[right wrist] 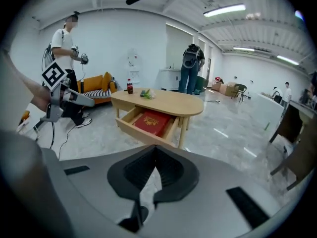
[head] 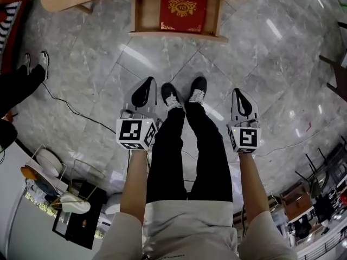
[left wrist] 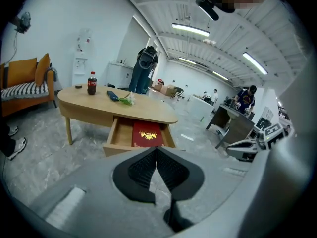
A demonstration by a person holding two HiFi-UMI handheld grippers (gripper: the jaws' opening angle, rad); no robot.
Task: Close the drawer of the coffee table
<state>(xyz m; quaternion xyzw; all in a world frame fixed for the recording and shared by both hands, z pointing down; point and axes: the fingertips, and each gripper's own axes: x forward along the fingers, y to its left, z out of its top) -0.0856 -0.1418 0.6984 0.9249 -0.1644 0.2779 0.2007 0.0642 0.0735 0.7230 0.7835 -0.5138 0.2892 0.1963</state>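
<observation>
I have the desk [left wrist: 99, 108] in front of me, and its drawer [head: 176, 35] stands pulled out from the side facing me, wide open. A red book [head: 183, 12] with gold print lies flat inside, over on the drawer's right, and the left part shows bare wood.

My left claw [head: 148, 84] is closed down to nothing. In the left gripper view its two ribbed pads meet at the tips, with only floor showing behind them. My right claw [head: 237, 92] is the same, pads pressed together and nothing caught between them. Both claws hang over the grey marble floor [head: 97, 69], well short of the desk and clear of the drawer front. They point towards the desk and slant downward, one on either side of my shoes [head: 184, 92].

On the desk top a cola bottle [left wrist: 91, 83] stands upright near the left end. A dark flat object [left wrist: 113, 95] and something green [left wrist: 127, 101] lie closer to the middle, above the drawer. Left of the desk, by the wall, sits an orange sofa [left wrist: 22, 81] with a striped seat. A cable [head: 70, 108] trails over the floor on the left, well away from the desk. Beyond the desk a person in jeans [right wrist: 190, 73] stands with their back to me.
</observation>
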